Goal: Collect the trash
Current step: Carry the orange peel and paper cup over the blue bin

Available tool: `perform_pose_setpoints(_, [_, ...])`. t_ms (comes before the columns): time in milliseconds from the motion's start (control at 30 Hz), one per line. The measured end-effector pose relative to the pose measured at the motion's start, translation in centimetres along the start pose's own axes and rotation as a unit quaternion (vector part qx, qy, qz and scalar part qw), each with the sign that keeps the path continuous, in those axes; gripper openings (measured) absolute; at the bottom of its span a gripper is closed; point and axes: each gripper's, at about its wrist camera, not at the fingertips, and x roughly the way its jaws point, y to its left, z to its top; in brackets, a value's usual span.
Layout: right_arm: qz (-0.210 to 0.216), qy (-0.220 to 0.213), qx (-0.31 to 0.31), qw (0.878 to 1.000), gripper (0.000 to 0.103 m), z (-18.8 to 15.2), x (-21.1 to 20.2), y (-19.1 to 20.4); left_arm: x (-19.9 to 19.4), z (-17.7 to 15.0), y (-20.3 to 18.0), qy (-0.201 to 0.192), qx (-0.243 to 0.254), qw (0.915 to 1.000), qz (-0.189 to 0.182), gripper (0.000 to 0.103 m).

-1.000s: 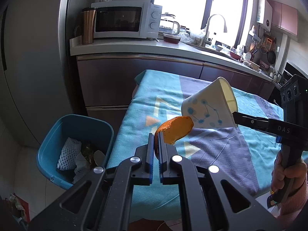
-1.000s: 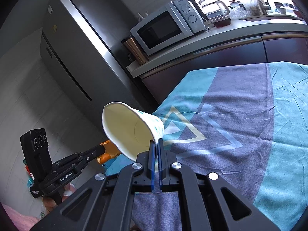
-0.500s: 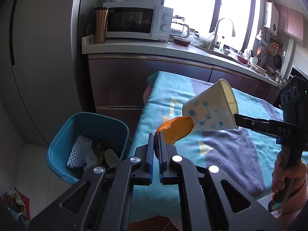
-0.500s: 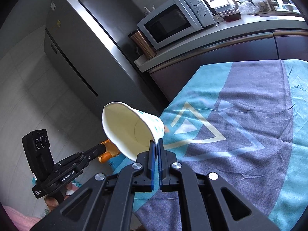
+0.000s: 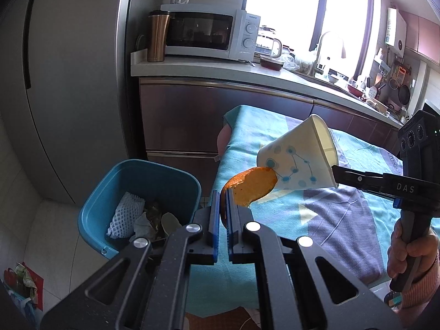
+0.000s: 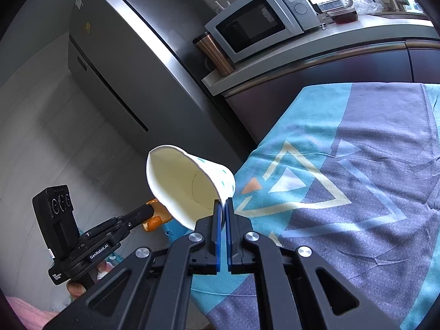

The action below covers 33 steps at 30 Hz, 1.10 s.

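My left claw [image 5: 222,195] was pinched on one curved piece of orange peel [image 5: 251,188], its rough rind arching up past the tips. To that claw's right, my right claw [image 6: 223,206] was clamped on the rim of one paper cup [image 6: 189,189], a smooth white cone printed with blue dots and lines, tipped on its side, its mouth facing back toward my right claw. From the left claw's camera the peel's far end overlapped the cup's base; I could not tell whether they touched.

Below and to the left of my left claw stood one blue plastic bin [image 5: 95,214] on the pale tiled floor, open-topped, with white foam netting [image 5: 125,216] and crumpled scraps inside. Open air lay between the peel and the bin's near rim.

Under and right of both claws ran the table's edge, draped in a creased teal and purple cloth [image 6: 371,192] with triangle patterns. Beyond it stood a fridge [image 5: 68,82] and one white microwave [image 5: 209,34].
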Motion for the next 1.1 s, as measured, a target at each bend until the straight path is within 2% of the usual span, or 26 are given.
perform_pose_setpoints(1100, [0.023,0.034,-0.01,0.999,0.002,1.5,4.8,2.1,-0.3,-0.1,3.9,-0.003,-0.036,0.9989,0.03,0.005])
